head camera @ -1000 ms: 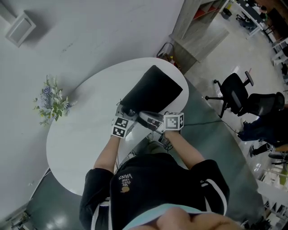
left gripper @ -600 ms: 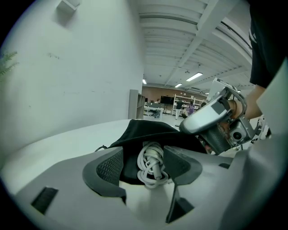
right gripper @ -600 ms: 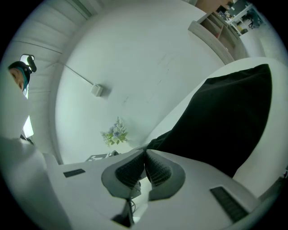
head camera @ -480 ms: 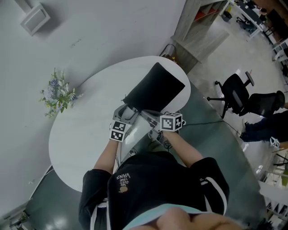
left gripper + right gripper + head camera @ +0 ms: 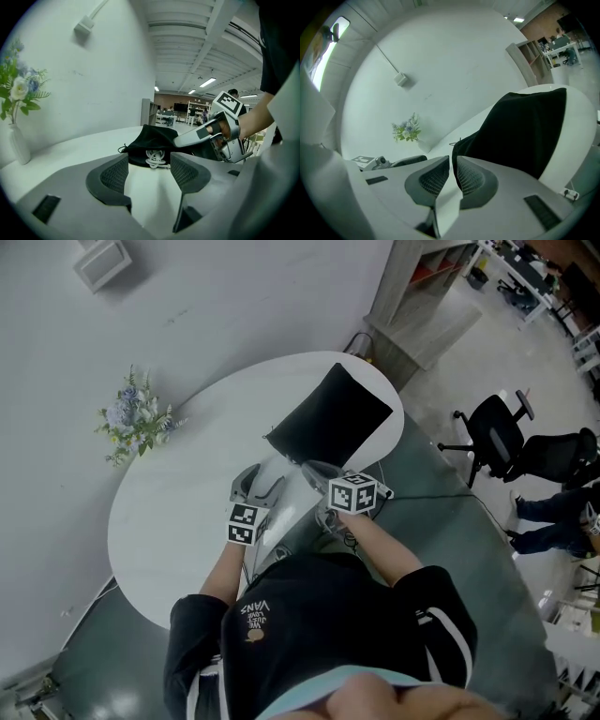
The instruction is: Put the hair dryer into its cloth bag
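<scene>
The left gripper (image 5: 262, 480) has drawn back from the mouth of the cloth bag (image 5: 333, 418) toward the person and now stands apart from it over bare desk (image 5: 178, 521). The right gripper (image 5: 310, 468) has stayed at the bag's near corner.

The bag is black, soft and matte. It lies flat-sided and roughly rectangular at the far right end of the white oval desk. In the left gripper view its mouth (image 5: 150, 138) faces the camera, puckered. A white coiled cord (image 5: 154, 158) sits in the opening and a thin black drawstring (image 5: 123, 149) loops out at the side. The hair dryer itself is not visible, as the cloth covers whatever fills the bag.

The left gripper's (image 5: 148, 174) jaws stand wide apart, with only the smooth desk top between their mesh-textured pads. The right gripper's (image 5: 453, 171) jaws are pinched almost together, with a thin edge of the bag's (image 5: 520, 131) cloth in the slit between them. How much fabric they hold is hard to make out.

Pale artificial flowers (image 5: 136, 418) in a slim white vase (image 5: 16, 143) stand at the desk's far left edge.
</scene>
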